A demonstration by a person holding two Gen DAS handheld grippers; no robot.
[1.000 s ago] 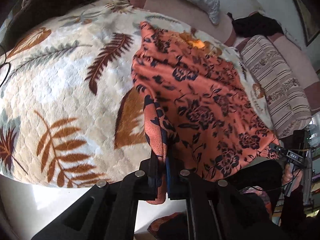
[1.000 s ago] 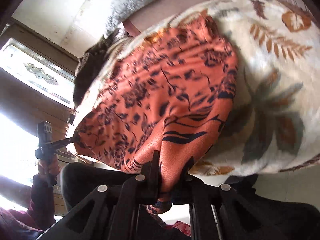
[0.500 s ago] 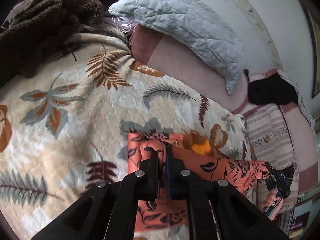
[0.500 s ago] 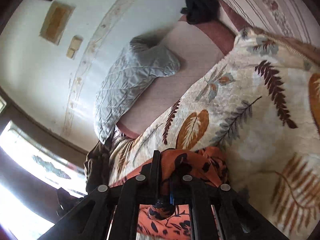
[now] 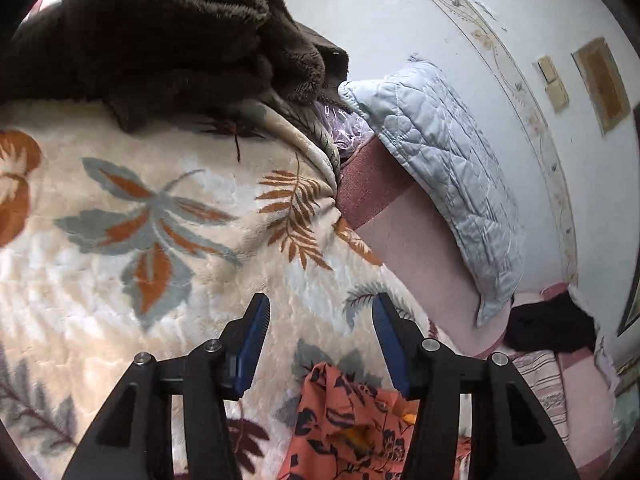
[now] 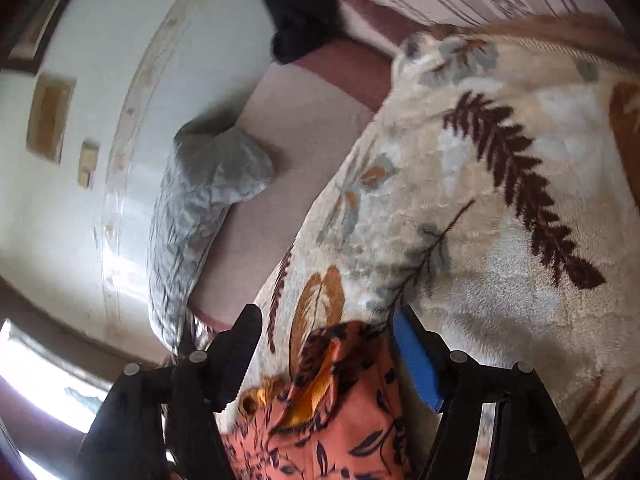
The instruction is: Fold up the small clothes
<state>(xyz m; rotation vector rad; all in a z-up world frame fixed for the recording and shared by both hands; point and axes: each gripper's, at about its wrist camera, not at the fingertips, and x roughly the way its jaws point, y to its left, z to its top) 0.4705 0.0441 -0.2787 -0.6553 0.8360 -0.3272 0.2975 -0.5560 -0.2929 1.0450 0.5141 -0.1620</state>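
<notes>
Left wrist view: looking out along my fingers [image 5: 256, 332], low and close over leaf-print blanket [image 5: 120, 264], facing wall. Right wrist view: same low angle, tilted, blurred, close over blanket [image 6: 500, 280]. Both share orange floral garment [image 5: 352, 420] [image 6: 340, 408] at bottom edge, grey quilted pillow [image 5: 440, 160] [image 6: 208, 192].

The small orange garment with a dark navy floral print [image 5: 352, 420] lay rumpled on the bed cover, low in the left wrist view, below and between the spread fingers of the left gripper [image 5: 320, 316], nearer the right-hand finger and gripped by neither. A yellow-orange inner patch showed among its folds. In the right wrist view the same cloth [image 6: 340, 408] lay bunched between the parted fingers of the right gripper [image 6: 326, 320], its yellow lining turned outward.
</notes>
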